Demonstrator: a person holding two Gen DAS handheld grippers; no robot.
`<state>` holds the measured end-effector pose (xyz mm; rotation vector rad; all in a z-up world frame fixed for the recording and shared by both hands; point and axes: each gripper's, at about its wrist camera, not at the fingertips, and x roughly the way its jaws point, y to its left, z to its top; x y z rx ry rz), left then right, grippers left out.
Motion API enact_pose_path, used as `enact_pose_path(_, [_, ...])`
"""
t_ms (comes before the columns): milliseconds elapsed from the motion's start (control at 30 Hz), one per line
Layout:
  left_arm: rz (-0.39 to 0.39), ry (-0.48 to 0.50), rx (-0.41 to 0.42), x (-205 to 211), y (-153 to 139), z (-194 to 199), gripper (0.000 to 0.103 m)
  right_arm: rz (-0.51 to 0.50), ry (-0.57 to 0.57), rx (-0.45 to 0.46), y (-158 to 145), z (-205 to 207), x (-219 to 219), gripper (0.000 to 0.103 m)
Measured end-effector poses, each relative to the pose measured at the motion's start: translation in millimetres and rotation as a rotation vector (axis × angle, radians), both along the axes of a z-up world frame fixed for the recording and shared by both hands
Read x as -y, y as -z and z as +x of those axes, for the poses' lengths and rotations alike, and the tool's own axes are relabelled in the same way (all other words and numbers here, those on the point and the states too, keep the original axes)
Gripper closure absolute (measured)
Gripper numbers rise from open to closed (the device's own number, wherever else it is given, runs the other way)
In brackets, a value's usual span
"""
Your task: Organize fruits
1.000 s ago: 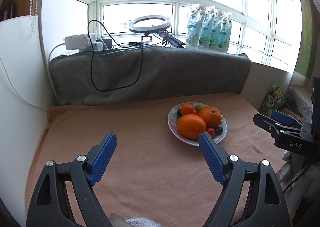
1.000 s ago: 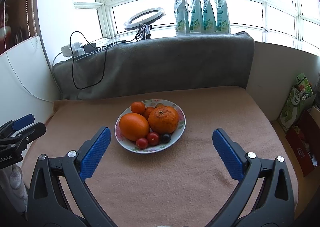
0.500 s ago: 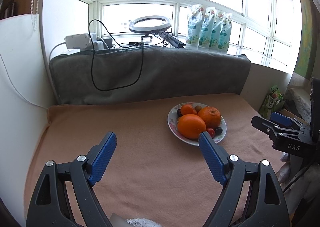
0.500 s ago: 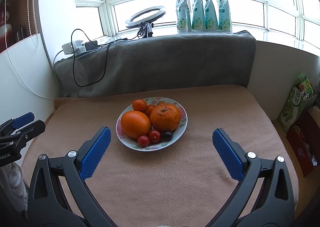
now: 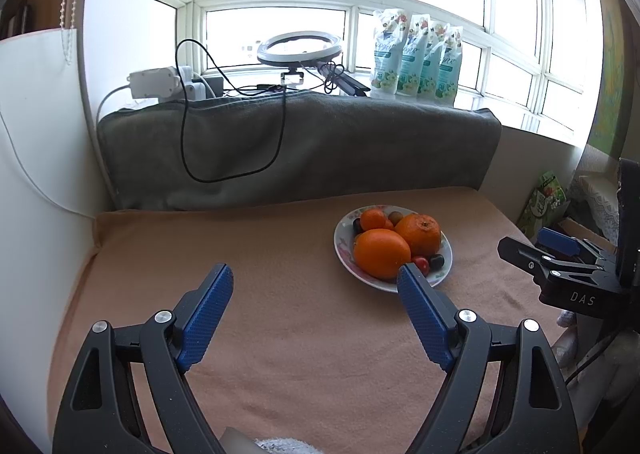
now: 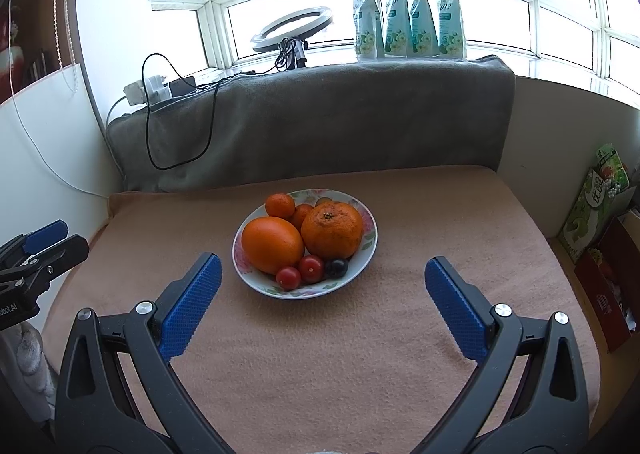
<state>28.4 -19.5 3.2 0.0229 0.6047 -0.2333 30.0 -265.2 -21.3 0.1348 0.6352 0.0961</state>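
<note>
All fruit in view is gathered on one flowered plate (image 6: 370, 250); none is seen loose on the blanket-covered desk (image 6: 360, 354). This arrangement fits two stages: fruit already collected onto the plate, or a mixed pile waiting to be sorted out from it. The pictures do not settle which, so no remaining step is recorded.

Plate position: ahead of the right gripper (image 6: 320, 286), nearer its left finger than its right. Relative to the left gripper (image 5: 316, 294), the plate is ahead and off to the right, its near rim partly hidden behind the right finger tip.

Contents, largest to smallest:
- rough-skinned orange (image 6: 332, 230), stem scar up, at the far right of the pile;
- smooth orange (image 6: 272, 244), touching it on the left;
- small mandarin (image 6: 280, 205) behind, with a second small orange fruit (image 6: 301, 213) wedged between;
- two red cherry tomatoes (image 6: 311, 268) at the near rim;
- one dark grape-like fruit (image 6: 336, 267) just beside them;
- a brownish small fruit (image 5: 396, 217) at the far rim, kind not identifiable.

Both grippers are spread wide; nothing is held between either pair of fingers, and both are kept short of the plate.
</note>
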Motion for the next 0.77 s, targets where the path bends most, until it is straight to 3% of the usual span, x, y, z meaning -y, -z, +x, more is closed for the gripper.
enact_pose_path(767, [-0.004, -0.013, -0.001, -3, 4, 3, 0.019, 0.006, 0.012, -0.016, 10, 2, 2, 0.0])
